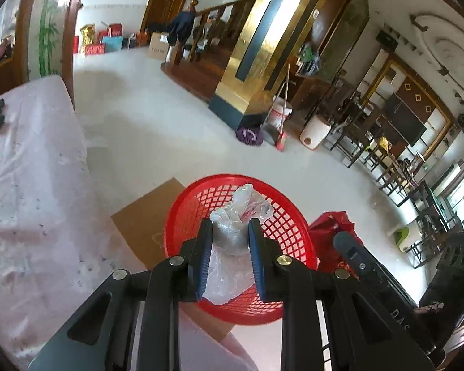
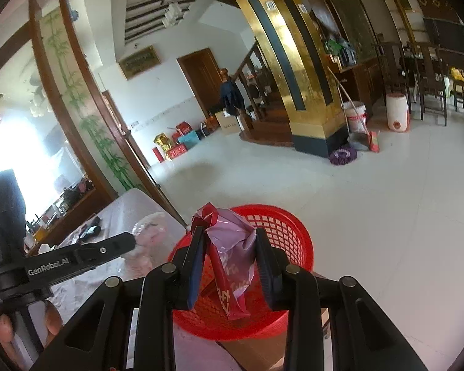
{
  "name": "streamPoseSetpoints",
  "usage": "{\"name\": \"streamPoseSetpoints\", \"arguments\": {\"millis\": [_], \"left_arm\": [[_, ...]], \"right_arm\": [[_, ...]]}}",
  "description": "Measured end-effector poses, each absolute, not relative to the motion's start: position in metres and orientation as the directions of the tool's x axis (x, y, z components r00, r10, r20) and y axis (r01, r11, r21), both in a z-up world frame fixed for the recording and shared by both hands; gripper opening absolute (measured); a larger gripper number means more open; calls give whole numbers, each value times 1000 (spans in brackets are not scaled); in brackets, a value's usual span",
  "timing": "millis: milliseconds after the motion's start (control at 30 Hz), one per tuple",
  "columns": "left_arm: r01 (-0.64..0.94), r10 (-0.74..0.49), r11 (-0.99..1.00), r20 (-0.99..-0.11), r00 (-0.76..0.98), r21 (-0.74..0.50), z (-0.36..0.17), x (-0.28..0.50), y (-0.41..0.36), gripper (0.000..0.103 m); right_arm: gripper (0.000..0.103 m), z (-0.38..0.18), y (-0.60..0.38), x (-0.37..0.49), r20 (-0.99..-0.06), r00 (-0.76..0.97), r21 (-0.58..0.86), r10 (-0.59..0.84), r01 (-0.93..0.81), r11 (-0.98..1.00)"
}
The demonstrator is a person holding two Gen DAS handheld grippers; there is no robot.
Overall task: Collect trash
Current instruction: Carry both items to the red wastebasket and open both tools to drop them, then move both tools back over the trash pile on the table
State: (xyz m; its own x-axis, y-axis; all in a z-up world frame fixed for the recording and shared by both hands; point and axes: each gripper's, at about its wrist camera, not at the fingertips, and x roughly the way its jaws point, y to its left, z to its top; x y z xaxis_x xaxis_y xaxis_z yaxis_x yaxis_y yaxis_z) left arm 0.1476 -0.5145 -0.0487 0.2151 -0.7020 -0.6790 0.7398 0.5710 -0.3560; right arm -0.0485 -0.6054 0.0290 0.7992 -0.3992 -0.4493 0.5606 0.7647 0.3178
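The left tool (image 1: 230,227) was clenched on a crumpled clear plastic bag (image 1: 239,213), its two blue-padded fingers (image 1: 204,256) pressing the bag from both sides. The bag hung over the mouth of a red mesh basket (image 1: 294,225), its upper end poking out past the fingertips.

The right tool (image 2: 229,235) was clenched on a red and pink plastic bag (image 2: 229,247) with white print, held above the same basket (image 2: 297,241). Part of that bag drooped down between the fingers toward the inside of the basket.

The basket stood on a flat piece of brown cardboard (image 1: 145,219) on the pale tiled floor (image 1: 157,130), just beside a counter covered with a pale pink cloth (image 1: 31,185). In the right wrist view the left tool (image 2: 130,241) reached in from the left over the counter's edge with the clear bag (image 2: 148,232) at its tip.
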Motion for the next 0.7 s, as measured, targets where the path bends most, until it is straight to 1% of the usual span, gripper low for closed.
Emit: {"name": "streamPoseSetpoints", "arguments": {"millis": [167, 300, 333, 367, 400, 433, 467, 567, 633, 667, 700], "left_arm": [[721, -675, 589, -713, 192, -364, -69, 161, -532, 23], [693, -674, 587, -727, 131, -418, -83, 169, -536, 23], [687, -681, 584, -721, 125, -432, -84, 170, -534, 27], [683, -688, 580, -715, 120, -444, -85, 171, -532, 38], [680, -697, 576, -707, 119, -454, -85, 172, -529, 50], [681, -704, 573, -699, 124, -456, -82, 171, -526, 53], [683, -712, 570, -689, 135, -456, -79, 170, -520, 56], [685, -723, 575, -670, 169, -448, -65, 164, -498, 58], [679, -740, 577, -642, 201, -453, -50, 157, -469, 59], [680, -746, 581, -627, 225, -447, -42, 153, -455, 63], [675, -745, 599, -608, 273, -430, -31, 146, -431, 70]], "right_arm": [[34, 14, -621, -34, -488, 781, 316, -390, 575, 755], [38, 6, -624, -29, -500, 785, 339, -367, 567, 751], [44, 4, -626, -27, -498, 790, 352, -358, 561, 749], [50, 5, -628, -29, -496, 793, 363, -353, 559, 745], [62, 6, -627, -31, -493, 793, 363, -357, 561, 744], [68, 8, -626, -33, -488, 795, 360, -360, 560, 747], [69, 12, -623, -37, -479, 799, 354, -364, 555, 753], [69, 30, -609, -49, -440, 812, 342, -383, 545, 765], [72, 39, -595, -56, -414, 825, 342, -385, 533, 774], [73, 47, -584, -61, -393, 837, 340, -381, 518, 785], [76, 53, -574, -65, -374, 848, 334, -376, 502, 798]]}}
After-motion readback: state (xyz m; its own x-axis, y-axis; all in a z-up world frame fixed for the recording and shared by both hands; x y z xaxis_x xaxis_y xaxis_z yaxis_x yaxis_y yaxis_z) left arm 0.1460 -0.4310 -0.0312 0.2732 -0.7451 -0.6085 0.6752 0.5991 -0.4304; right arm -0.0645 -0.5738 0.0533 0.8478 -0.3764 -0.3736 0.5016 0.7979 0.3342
